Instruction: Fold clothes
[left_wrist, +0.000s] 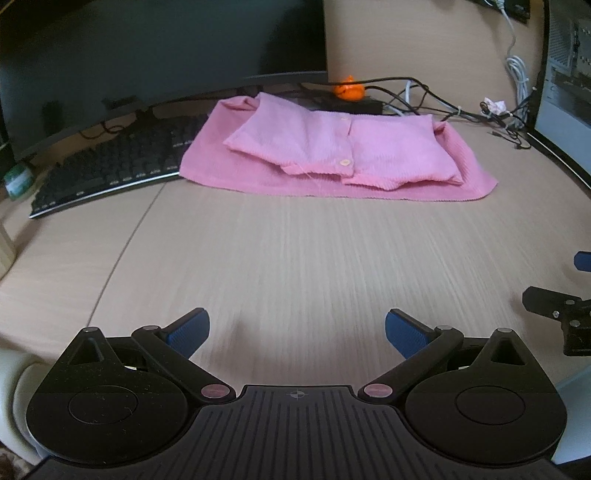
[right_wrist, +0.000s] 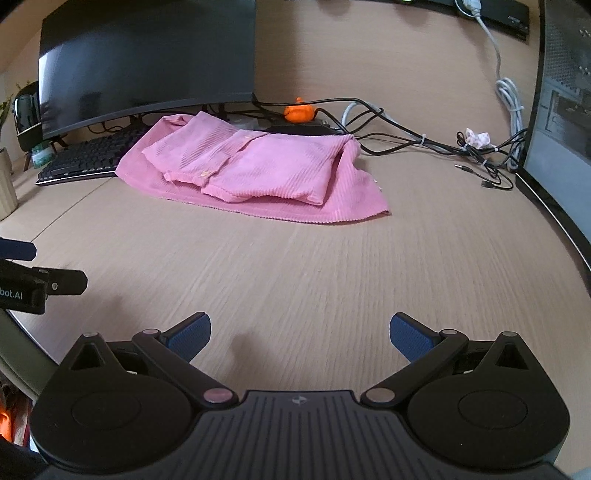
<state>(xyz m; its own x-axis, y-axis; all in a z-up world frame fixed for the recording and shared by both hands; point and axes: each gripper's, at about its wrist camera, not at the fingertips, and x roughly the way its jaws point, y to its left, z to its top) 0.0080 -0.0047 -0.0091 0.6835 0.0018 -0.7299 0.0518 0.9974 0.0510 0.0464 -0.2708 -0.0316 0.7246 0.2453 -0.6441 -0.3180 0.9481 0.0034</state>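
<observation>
The tabletop (left_wrist: 295, 258) is pale wood grain, with a dark curved monitor (right_wrist: 147, 55) at the back left and a black keyboard (left_wrist: 110, 170) below it. A tangle of black and white cables (right_wrist: 406, 136) runs along the back right, beside a dark computer case (right_wrist: 561, 110). A small orange object (right_wrist: 299, 112) sits on a black box behind the garment; I cannot tell what it is. At the far left edge of the right wrist view stands a ribbed pale pot (right_wrist: 5, 184); its contents are not visible.

The pink ribbed garment (left_wrist: 332, 158) lies flat at the back of the tabletop, well apart from both my tools, its left end touching the keyboard. It is partly folded: 2 buttoned front panels lie on top of a wider lower layer. Its long axis runs left to right across the tabletop, the hem edge facing me.

My left gripper (left_wrist: 297, 328) hovers over bare tabletop, jaws spread wide and released, holding nothing. My right gripper (right_wrist: 299, 332) is the same: jaws apart, empty, blue pads (right_wrist: 412, 338) clear.
</observation>
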